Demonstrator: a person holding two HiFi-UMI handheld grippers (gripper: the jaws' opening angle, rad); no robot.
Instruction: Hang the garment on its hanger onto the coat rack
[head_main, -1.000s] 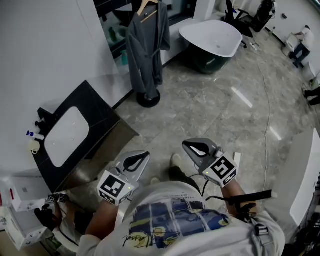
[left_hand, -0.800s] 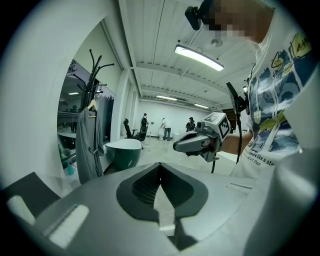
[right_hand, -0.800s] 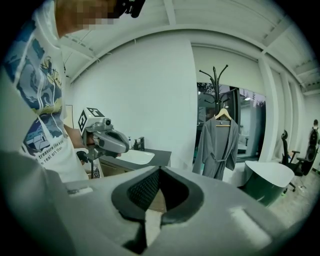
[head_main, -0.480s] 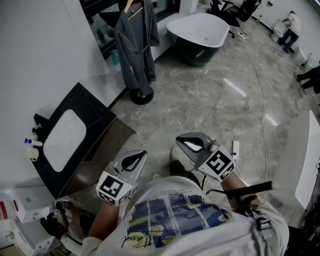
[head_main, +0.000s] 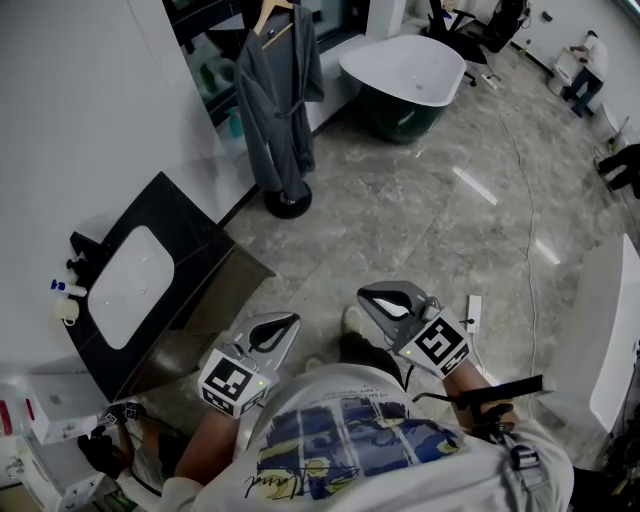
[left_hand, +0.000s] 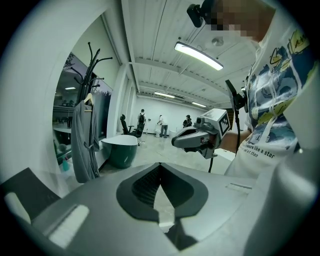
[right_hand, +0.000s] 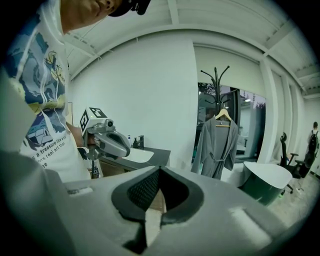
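A grey robe (head_main: 275, 95) hangs on a wooden hanger (head_main: 272, 12) from the black coat rack (head_main: 288, 203) at the far end of the floor. The same robe (right_hand: 216, 147) shows in the right gripper view, and the robe (left_hand: 83, 142) shows at the left of the left gripper view under the rack (left_hand: 93, 60). My left gripper (head_main: 283, 322) and right gripper (head_main: 372, 296) are held close to my chest, well away from the rack. Both are shut with nothing between the jaws.
A black vanity with a white basin (head_main: 130, 272) stands at the left wall. A white-and-green bathtub (head_main: 405, 75) sits beyond the rack. A cable (head_main: 520, 180) runs across the marble floor. People (head_main: 580, 70) are at the far right.
The head view has shifted a little, so the rack and tub sit slightly differently in frame. Both grippers stay shut near my chest.
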